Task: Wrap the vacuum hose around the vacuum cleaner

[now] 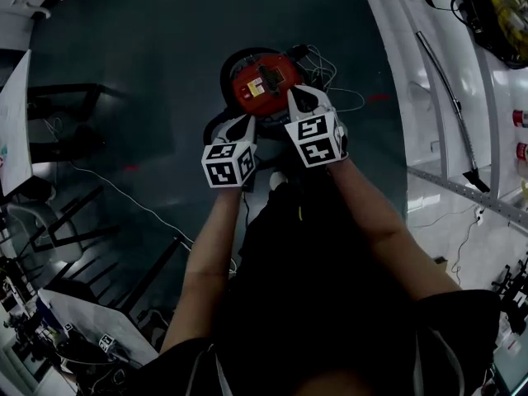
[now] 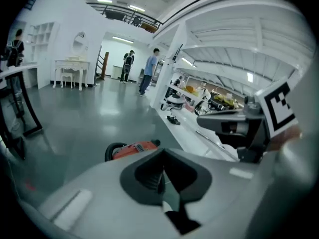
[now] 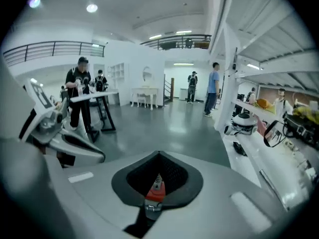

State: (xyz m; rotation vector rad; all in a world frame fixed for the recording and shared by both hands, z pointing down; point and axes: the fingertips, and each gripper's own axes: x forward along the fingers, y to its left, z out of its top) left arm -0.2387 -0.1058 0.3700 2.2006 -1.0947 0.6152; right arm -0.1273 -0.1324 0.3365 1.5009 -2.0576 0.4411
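Left gripper and right gripper were pressed together, empty, above the vacuum cleaner; its unheld hose might uncoil

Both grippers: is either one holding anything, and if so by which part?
Nothing is held. The left gripper and the right gripper are both shut with nothing between the jaws; the red vacuum cleaner sits on the floor below them.

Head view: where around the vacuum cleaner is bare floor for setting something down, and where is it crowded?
Bare floor lies left of and beyond the vacuum cleaner, as far as the dark frame. A narrower strip runs between it and the white racking, though loose cables trail there. Lower left, black stands crowd the floor.
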